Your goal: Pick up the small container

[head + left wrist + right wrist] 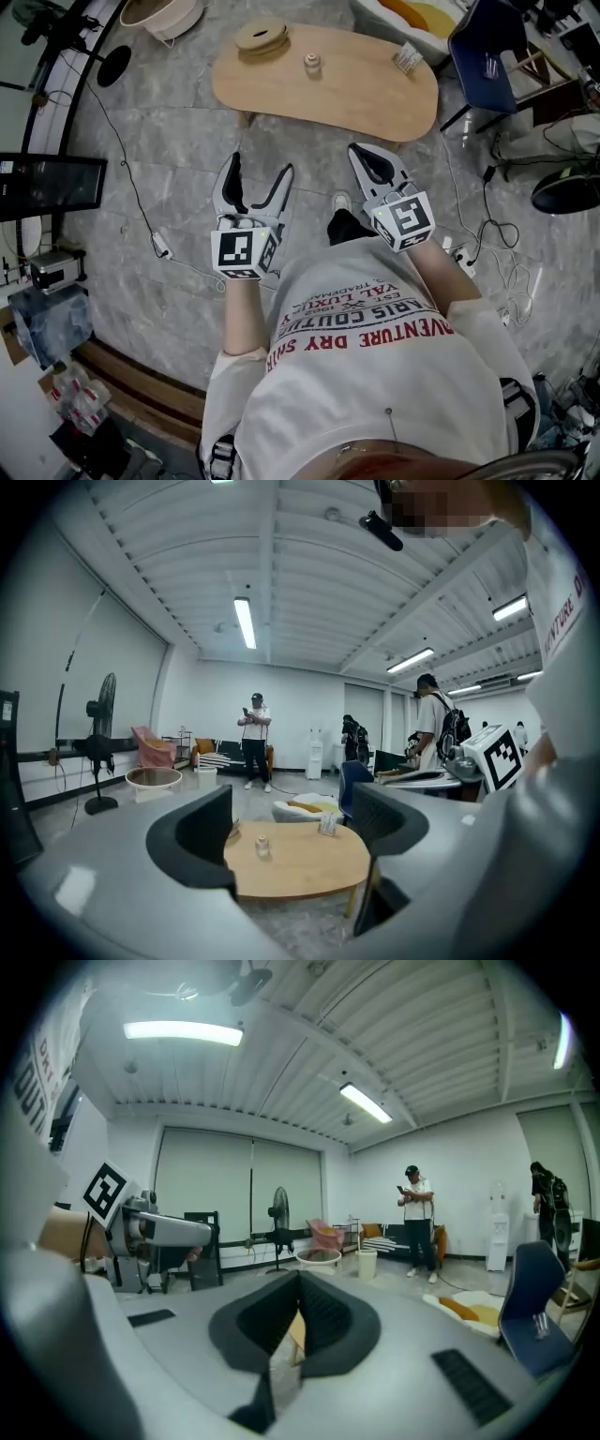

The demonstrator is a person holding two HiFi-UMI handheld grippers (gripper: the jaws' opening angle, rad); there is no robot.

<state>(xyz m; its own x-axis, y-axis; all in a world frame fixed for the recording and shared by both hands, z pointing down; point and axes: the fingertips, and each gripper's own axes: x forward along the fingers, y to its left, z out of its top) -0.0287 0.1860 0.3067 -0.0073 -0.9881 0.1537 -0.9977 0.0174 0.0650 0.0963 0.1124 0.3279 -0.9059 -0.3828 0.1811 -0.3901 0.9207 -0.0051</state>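
The small container stands on the wooden bench, well apart from both tongs. The left tongs are wide open with nothing in them. The right tongs are closed tight and hold nothing. Both hang over the grey floor, in front of the bench.

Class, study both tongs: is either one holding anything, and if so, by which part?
Nothing is held. The left tongs stand open and empty, the right tongs are shut on nothing; the small container sits untouched on the table.
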